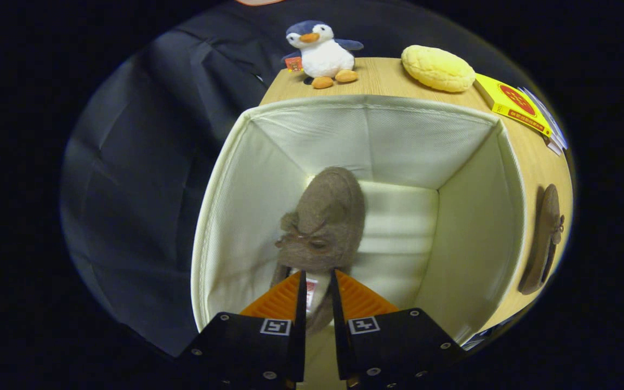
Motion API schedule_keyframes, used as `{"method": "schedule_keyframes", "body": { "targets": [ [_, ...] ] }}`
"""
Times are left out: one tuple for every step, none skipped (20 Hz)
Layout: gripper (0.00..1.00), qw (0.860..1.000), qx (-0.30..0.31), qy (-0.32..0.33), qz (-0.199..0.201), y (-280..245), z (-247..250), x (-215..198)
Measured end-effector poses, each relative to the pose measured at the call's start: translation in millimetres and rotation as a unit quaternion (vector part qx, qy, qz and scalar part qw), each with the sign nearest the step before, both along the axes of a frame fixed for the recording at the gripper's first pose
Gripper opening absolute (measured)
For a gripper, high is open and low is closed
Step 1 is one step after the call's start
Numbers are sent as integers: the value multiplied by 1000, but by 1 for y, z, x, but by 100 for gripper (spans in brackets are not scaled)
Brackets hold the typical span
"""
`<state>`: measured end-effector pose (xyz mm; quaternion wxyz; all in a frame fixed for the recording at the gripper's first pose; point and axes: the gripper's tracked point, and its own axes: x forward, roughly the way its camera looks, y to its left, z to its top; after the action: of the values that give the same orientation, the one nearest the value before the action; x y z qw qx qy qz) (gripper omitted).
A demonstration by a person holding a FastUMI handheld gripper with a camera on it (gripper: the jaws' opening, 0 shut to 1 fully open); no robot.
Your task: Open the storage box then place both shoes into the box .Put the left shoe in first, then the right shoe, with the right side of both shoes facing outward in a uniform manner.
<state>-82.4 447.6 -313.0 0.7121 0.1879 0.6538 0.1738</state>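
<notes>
Gripper view: claw [317,281] sits low centre of the frame, pointing down into the open storage box [236,179]. Fingers are nearly closed, narrow gap only, and they pinch the heel end of a brown shoe [325,216], with the inside of its heel opening showing pale between them. Reads as held on both sides, though the actual contact is partly hidden by the fingers themselves.

Shoe position: inside the box, straight ahead of the fingers, centre of frame. Long axis runs directly away from the claw, heel at the fingertips, toe pointing at the far wall and stopping near it. It sits left of the box's middle, closer to the left wall, with bare pale floor to its right. Can't tell whether the sole is on the floor yet or hanging just above it.

Second shoe [544,238]: outside the box, on the wooden surface [382,76], right edge of frame, just beside the box's right wall. It lies on its side, roughly parallel to that wall. So it lies to the right of the claw, with the box wall between.

My read: first shoe is at the release stage. The following pickup then needs the claw up over the right wall and round to that shoe.

Upper frame, beyond the box on the surface: penguin toy [320,54], yellow cushion [437,67], yellow booklet [512,103]. All well clear of the work.
</notes>
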Motion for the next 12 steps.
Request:
{"method": "schedule_keyframes", "body": {
  "targets": [
    [27,1000,26,-7,-2,3,11,3],
    [27,999,49,-17,-5,2,22,8],
    [27,997,65,-29,-5,-1,33,12],
    [27,996,79,-42,0,-6,43,15],
    [32,994,90,-54,3,-12,52,17],
    [35,992,103,-68,4,-20,62,19],
    [42,991,111,-79,4,-30,69,22],
    [48,989,115,-88,4,-41,72,22],
    [53,988,120,-95,5,-53,76,22],
    [54,987,127,-101,5,-62,80,21],
    [57,986,130,-108,5,-74,83,22],
    [59,985,132,-115,5,-86,86,21]
  ]
}}
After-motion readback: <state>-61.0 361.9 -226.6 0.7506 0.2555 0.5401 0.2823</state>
